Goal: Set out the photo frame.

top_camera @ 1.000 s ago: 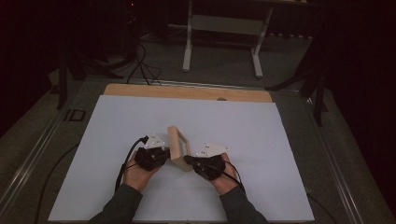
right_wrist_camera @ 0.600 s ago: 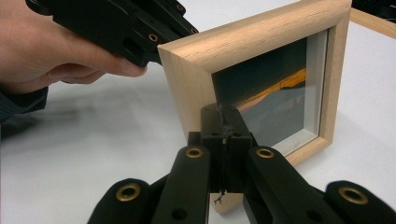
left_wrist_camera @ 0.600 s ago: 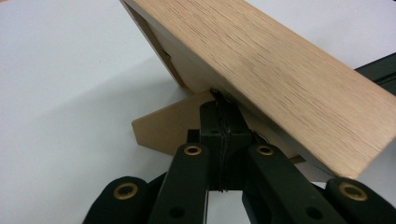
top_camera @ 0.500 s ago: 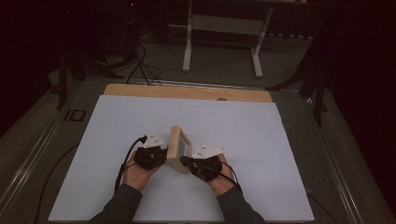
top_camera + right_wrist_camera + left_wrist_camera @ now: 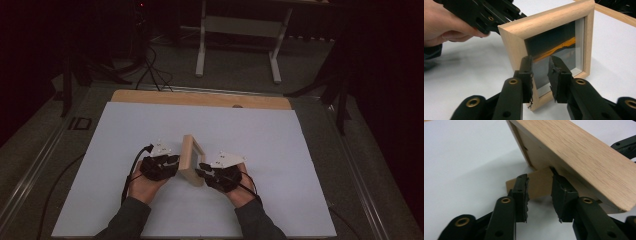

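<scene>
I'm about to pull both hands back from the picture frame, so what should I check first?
1. Picture frame standing on the white board: ok, upright with a slight backward lean.
2. Back strut swung out behind the frame: ok.
3. Left gripper let go: ok; its jaws have just been opening, with the strut between them.
4. Right gripper let go: ok; its jaws have just been opening, with the frame's lower rail between them.
5. Clean retreat without snagging: cannot tell; one left jaw tip sits close against the frame's back.
</scene>
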Demonstrator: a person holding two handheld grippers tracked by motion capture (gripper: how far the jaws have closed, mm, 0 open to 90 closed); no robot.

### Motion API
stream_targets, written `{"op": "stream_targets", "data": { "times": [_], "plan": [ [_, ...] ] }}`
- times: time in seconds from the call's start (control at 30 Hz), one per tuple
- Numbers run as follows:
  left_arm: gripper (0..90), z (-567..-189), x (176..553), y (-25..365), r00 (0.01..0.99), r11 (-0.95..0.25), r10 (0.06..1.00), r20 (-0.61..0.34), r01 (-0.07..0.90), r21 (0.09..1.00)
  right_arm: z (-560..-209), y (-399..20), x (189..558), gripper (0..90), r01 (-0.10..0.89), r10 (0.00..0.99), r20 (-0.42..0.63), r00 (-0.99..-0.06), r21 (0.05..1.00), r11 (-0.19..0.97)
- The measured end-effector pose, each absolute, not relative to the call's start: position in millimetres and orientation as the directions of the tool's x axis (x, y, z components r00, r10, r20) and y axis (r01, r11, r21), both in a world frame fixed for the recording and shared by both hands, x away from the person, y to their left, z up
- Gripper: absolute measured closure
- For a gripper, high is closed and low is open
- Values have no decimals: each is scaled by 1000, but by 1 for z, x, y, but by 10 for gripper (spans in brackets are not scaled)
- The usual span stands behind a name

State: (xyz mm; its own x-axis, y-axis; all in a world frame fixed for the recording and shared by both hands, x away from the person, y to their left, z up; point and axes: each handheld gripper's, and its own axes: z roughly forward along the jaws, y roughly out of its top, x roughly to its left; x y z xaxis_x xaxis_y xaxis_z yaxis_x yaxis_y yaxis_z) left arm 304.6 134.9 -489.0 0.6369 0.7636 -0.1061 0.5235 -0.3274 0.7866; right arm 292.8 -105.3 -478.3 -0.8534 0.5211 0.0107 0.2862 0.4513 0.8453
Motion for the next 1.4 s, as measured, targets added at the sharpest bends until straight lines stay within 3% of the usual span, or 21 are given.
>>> {"op": "stream_targets", "data": {
  "times": [0.4,0.7,1.4],
  "plan": [
    [563,-478,299,149,593,-261,796,-120,515,816,-480,-114,300,583,314,552,14,-834,834,453],
    [502,-469,297,159,573,-232,809,-129,513,827,-481,-120,304,561,338,578,22,-816,830,445],
    [485,-448,285,156,603,-202,784,-145,469,860,-482,-128,309,533,365,616,25,-787,824,433]
  ]
}}
